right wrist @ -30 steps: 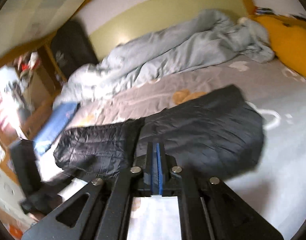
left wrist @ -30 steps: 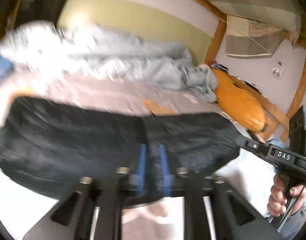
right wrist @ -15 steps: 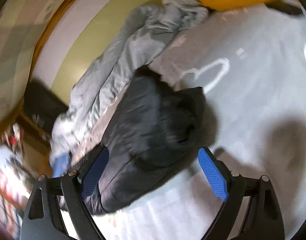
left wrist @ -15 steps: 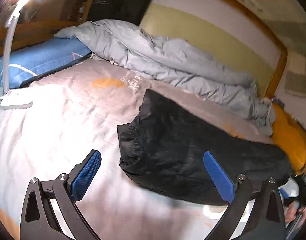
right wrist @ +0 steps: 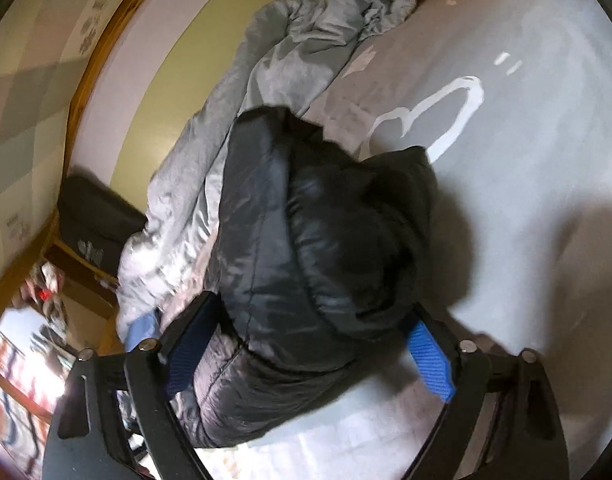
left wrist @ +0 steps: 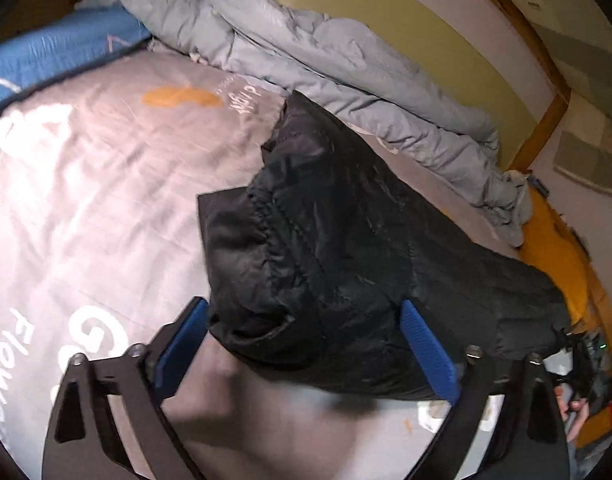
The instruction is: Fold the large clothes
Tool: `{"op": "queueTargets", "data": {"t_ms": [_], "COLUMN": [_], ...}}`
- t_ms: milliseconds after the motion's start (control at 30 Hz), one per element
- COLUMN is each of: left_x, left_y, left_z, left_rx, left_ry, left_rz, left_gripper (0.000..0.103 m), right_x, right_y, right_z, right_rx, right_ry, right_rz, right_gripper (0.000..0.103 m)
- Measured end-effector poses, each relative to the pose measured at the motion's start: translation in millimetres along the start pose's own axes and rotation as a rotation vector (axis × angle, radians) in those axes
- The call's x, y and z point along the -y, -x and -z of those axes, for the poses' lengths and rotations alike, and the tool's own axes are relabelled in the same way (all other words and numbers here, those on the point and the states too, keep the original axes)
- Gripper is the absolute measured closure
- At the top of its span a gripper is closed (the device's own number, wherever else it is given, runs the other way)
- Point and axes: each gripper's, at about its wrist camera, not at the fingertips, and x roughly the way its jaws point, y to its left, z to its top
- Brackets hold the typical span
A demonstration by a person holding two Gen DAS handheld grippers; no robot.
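Both claws are tilted down at the bed (left wrist: 86,184), jaws spread wide, just narrowed slightly: left claw (left wrist: 304,344) and right claw (right wrist: 306,344) each straddle the black jacket (left wrist: 346,248), unpinched.

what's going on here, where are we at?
A person with a handheld gripper in each hand is folding a black puffer jacket on a bed. The jacket lies bunched into a rough fold beside a crumpled grey duvet. The left gripper and right gripper both stand open with a jacket end between the blue pads, nothing clamped. Their jaws opened wide, then began closing a little, so a fresh grab looks likely next.
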Motion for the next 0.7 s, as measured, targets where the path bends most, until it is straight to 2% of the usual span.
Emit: {"op": "queueTargets", "data": {"t_ms": [33,67,100,133,200,233,300,367,433,500,600,700], "left_x": [0.5,2.1,4.4,6.7,10.5,15.2,24.4,35.4,47.9,61.9,81.2,82.9], "left_y": [-0.9,-1.1,-0.4,1.9,11.6,19.0,30.5,42.7,47.9,44.1,21.4,9.3], "left_z": [0.3,0.9,1.0,1.9,4.2,6.2,10.1,20.3,32.0,46.4,66.4,73.2], "left_rx": [-0.007,-0.008,-0.008,0.001,0.035,0.044,0.034,-0.003,-0.038,-0.071,-0.140,-0.168], "left_ry": [0.004,-0.003,-0.011,-0.014,0.005,0.006,-0.003,-0.001,-0.018,-0.051,-0.108,-0.079], "left_rz": [0.023,0.046,0.062,0.075,0.104,0.127,0.172,0.250,0.291,0.300,0.281,0.293], "left_gripper": [0.030,0.038,0.059,0.075,0.082,0.084,0.085,0.085,0.085,0.085,0.085,0.085], "right_x": [1.0,0.9,-0.7,-2.6,-8.0,-12.3,-26.8,-48.0,-63.7,-71.2,-74.5,-86.5], "right_y": [1.2,0.2,-2.0,-4.8,-5.3,-0.2,16.4,45.2,75.6,98.7,116.5,124.4], "right_z": [-0.8,-1.7,-1.6,-1.2,-1.6,-3.4,-9.3,-15.9,-21.4,-24.9,-25.5,-20.9], "right_rx": [0.003,0.005,0.009,0.009,0.010,0.015,0.043,0.103,0.161,0.196,0.232,0.255], "right_ry": [0.003,0.017,0.042,0.065,0.095,0.101,0.153,0.258,0.339,0.379,0.366,0.385], "right_rz": [-0.002,-0.003,0.000,0.009,0.032,0.031,0.047,0.075,0.090,0.097,0.111,0.108], "right_gripper": [0.028,0.033,0.045,0.059,0.075,0.080,0.082,0.082,0.082,0.082,0.082,0.082]}}
